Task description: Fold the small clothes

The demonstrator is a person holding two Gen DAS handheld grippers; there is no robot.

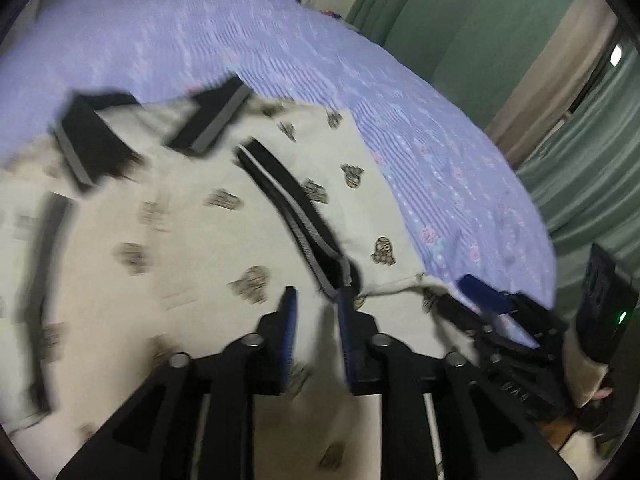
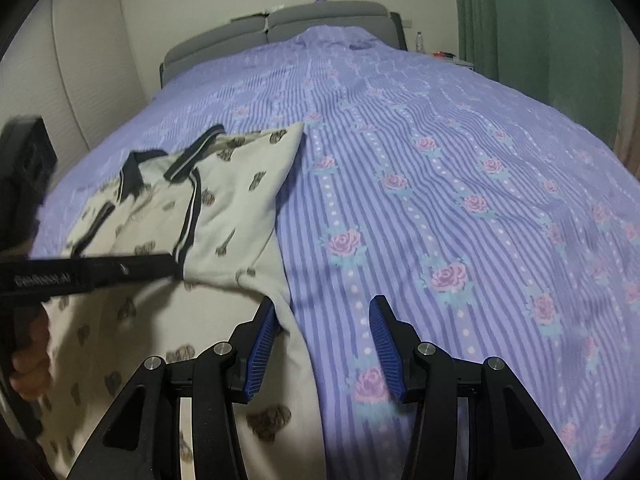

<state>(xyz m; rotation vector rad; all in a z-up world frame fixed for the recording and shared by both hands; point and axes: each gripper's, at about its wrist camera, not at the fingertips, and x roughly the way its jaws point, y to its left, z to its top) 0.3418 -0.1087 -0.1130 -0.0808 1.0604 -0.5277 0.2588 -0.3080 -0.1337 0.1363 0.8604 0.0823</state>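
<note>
A small cream polo shirt (image 1: pixel 188 240) with brown printed motifs, a black collar (image 1: pixel 96 140) and a black placket (image 1: pixel 292 208) lies on the bed. My left gripper (image 1: pixel 316 300) is above the shirt's lower front, jaws a small gap apart with nothing between them; the placket's end lies at its right fingertip. The shirt also shows in the right wrist view (image 2: pixel 232 208), with its right side folded inward. My right gripper (image 2: pixel 322 312) is open and empty, straddling the shirt's right edge and the bedspread. The left gripper (image 2: pixel 88 272) crosses that view from the left.
The bed has a purple striped bedspread with roses (image 2: pixel 440 200), a grey headboard (image 2: pixel 320 20) at the far end and green curtains (image 2: pixel 540 40) on the right. The right gripper and hand show at the right of the left wrist view (image 1: pixel 492 300).
</note>
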